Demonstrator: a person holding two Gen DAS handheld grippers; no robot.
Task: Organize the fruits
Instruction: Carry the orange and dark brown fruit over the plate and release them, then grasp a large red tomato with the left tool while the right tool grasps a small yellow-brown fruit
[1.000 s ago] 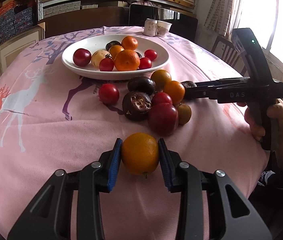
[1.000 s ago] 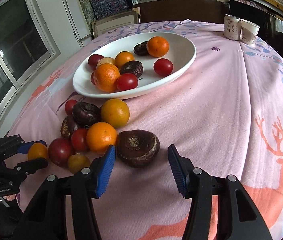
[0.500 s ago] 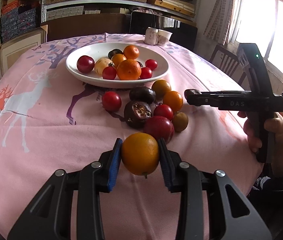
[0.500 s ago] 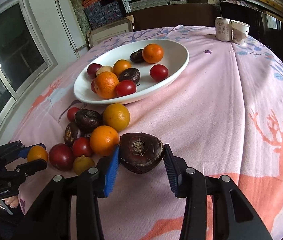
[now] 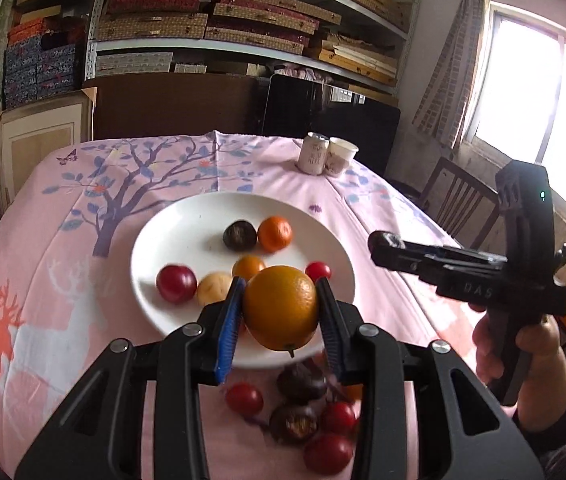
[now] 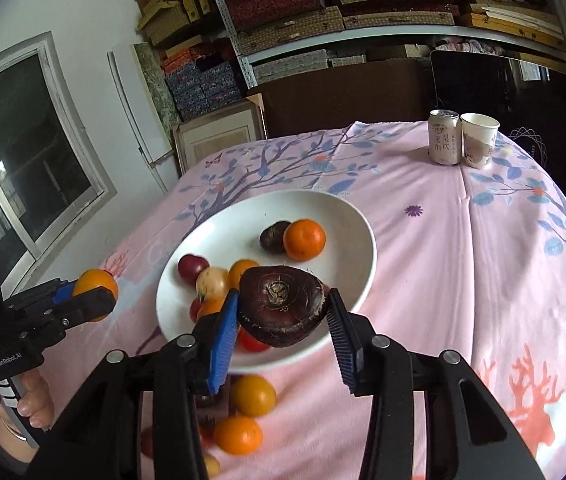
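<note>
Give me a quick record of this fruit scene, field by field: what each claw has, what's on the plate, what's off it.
left claw: shut on an orange, held above the plate's near rim
right claw: shut on a dark brown fruit, held above the plate
plate: white, holds a few red, orange, pale and dark fruits
loose fruit: a cluster on the pink tablecloth, on the near side of the plate
far end of table: can beside paper cup

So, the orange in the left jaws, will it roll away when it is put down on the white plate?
Probably. The orange is round and smooth, so it may roll. The white plate looks shallow but its raised rim should stop it. The fruits already there may also block it.
</note>
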